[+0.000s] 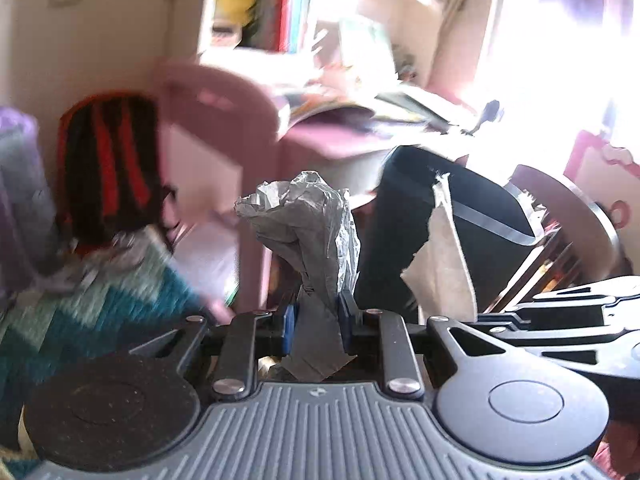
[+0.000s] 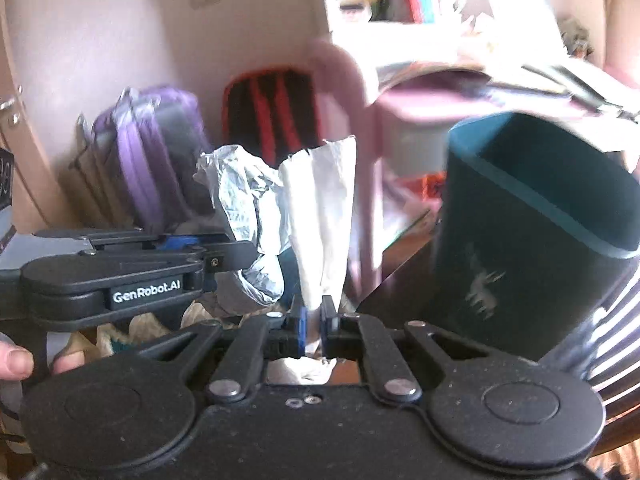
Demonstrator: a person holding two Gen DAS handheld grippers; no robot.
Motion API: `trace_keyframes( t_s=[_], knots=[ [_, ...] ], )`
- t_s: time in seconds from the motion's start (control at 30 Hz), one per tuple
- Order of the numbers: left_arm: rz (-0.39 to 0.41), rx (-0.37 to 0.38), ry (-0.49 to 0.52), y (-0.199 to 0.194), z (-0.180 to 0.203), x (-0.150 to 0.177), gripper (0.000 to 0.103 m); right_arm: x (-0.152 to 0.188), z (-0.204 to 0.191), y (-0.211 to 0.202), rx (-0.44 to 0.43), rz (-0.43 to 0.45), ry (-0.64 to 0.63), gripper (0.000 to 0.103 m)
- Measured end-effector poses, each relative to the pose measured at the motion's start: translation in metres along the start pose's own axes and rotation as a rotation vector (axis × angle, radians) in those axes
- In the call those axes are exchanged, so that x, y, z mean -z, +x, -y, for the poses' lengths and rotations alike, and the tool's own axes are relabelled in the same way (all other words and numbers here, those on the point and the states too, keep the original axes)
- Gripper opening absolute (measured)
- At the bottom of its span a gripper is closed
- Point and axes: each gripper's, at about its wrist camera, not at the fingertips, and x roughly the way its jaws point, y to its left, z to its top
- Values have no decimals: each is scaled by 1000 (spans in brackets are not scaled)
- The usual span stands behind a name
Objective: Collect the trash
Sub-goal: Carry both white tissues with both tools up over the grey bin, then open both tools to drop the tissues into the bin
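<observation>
Between my left gripper's (image 1: 316, 320) blue pads sits a crumpled grey plastic bag (image 1: 308, 228), pinched low at its twisted neck, the loose bulk standing up above the jaws. My right gripper (image 2: 314, 320) has its pads pressed nearly together on a strip of white paper (image 2: 324, 216), held by its bottom edge so the torn top flares upward. Both pieces of trash are clear of any surface, side by side; in the right wrist view the bag sits just left of the paper, and the two look to touch. Ahead and to the right stands a dark bin with a teal rim (image 2: 536, 216), mouth open and tilted toward me in this lens; a pink chair (image 1: 224, 128) and a red-and-black backpack (image 1: 112, 168) stand behind. Background is smeared, so fine detail is unreliable. Judgement: the step in hand is carrying both pieces to the bin. To do it well, I would keep both pinches firm until each piece is over the opening, not the rim. The paper is light and may drift or cling to a pad, so lower it into the mouth before letting go. Bring the grippers in one after the other so they do not knock together. The bag may spring open; release it low.
</observation>
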Motion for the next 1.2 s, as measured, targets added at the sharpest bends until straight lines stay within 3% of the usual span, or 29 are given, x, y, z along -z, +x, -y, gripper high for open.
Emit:
trace_keyframes(
  t_s=[0.3, 0.57, 0.77, 1.2],
  knots=[
    [84, 62, 127, 1, 75, -71, 21, -33, 51, -54, 94, 139, 23, 6],
    [98, 111, 187, 37, 128, -110, 21, -60, 107, -75, 202, 209, 83, 6],
    [85, 86, 219, 77, 152, -115, 21, -63, 148, -52, 258, 171, 125, 6],
    [-102, 57, 251, 165, 171, -95, 21, -41, 188, 6, 260, 19, 131, 10]
  ],
)
